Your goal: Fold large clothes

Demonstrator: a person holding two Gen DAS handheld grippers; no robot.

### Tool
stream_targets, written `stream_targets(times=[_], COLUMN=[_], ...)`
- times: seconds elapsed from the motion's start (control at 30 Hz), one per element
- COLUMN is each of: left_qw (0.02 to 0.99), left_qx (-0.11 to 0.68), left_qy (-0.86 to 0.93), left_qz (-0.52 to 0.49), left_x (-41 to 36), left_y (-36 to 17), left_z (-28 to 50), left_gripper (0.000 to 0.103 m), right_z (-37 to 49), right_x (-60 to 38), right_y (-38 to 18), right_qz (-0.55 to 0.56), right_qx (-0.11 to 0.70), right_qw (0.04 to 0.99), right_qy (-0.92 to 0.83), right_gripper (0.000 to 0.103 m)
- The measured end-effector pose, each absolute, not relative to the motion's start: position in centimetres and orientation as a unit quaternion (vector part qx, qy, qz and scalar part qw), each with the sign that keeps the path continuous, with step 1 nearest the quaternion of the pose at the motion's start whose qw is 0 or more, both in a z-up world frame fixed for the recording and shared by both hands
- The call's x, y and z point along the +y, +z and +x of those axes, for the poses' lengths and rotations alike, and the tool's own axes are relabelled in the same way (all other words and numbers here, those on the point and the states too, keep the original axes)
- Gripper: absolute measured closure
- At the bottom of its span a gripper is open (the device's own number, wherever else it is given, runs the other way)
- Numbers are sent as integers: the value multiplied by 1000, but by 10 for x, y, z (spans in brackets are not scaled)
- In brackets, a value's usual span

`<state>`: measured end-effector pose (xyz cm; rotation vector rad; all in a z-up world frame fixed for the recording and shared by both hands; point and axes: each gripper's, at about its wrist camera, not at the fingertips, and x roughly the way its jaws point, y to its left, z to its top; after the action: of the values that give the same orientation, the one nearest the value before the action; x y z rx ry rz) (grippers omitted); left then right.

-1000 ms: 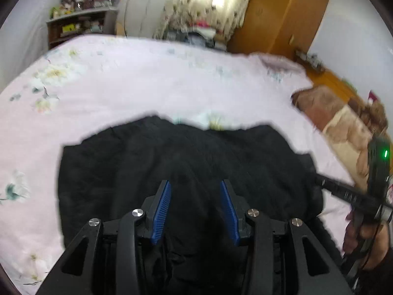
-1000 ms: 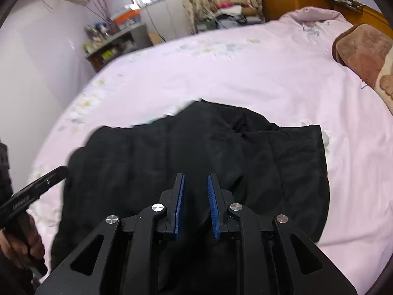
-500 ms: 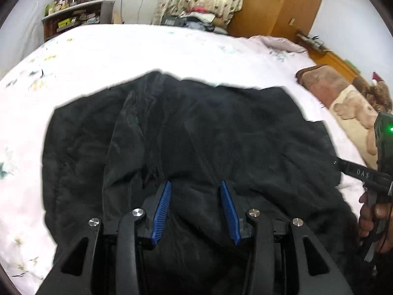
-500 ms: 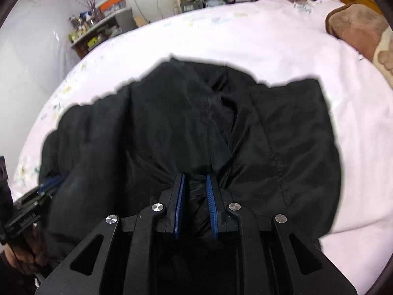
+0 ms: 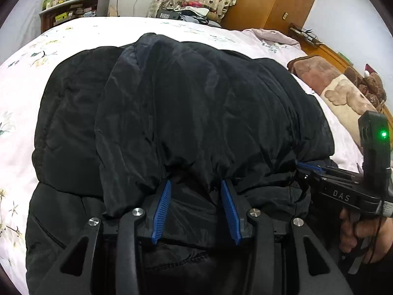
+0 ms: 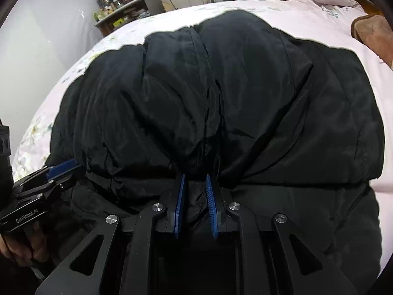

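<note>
A large black padded jacket (image 5: 196, 98) lies on the pink floral bed sheet (image 5: 22, 98), one layer doubled over another. My left gripper (image 5: 195, 183) is shut on a thick bunch of the upper layer's near edge; creases fan out from its blue pads. My right gripper (image 6: 195, 175) is shut on the same edge further right, with fabric pinched between its narrow pads. Each view shows the other gripper at the jacket's edge: the right gripper (image 5: 309, 166) in a hand, the left gripper (image 6: 61, 167) in a hand.
A brown bear-print blanket (image 5: 339, 91) lies at the bed's right side. Beyond the bed stand a cluttered shelf (image 5: 71, 12), a wooden wardrobe (image 5: 270, 2) and a heap of clothes (image 5: 194, 7) under a curtain. Bare sheet shows to the left and beyond the jacket.
Both grippers have sunk and moved forward over the bed with the jacket's edge in them. The jacket now fills most of both views, its upper layer laid over the lower.
</note>
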<state>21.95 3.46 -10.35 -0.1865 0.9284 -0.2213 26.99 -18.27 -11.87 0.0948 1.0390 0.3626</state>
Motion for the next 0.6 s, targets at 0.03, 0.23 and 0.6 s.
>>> stream_targets(times=[0.03,0.23,0.6], left_qw=[885,886,907], left_qx=[446,446,399], left_qy=[-104,-100,-115], left_qz=[-87,-85,-69], left_x=[33,30,35], left_y=[-105,-107,-38], left_z=[219,219,230], left_gripper=[58,58,58], right_z=[269,275,271], right_x=[-182,-187,-202], right_y=[-119,-124,-43], right_qz=[44,49,55], right_qx=[496,502,430], right_qw=[850,845,884], right_qy=[171,177,175], right_gripper=[86,86,84])
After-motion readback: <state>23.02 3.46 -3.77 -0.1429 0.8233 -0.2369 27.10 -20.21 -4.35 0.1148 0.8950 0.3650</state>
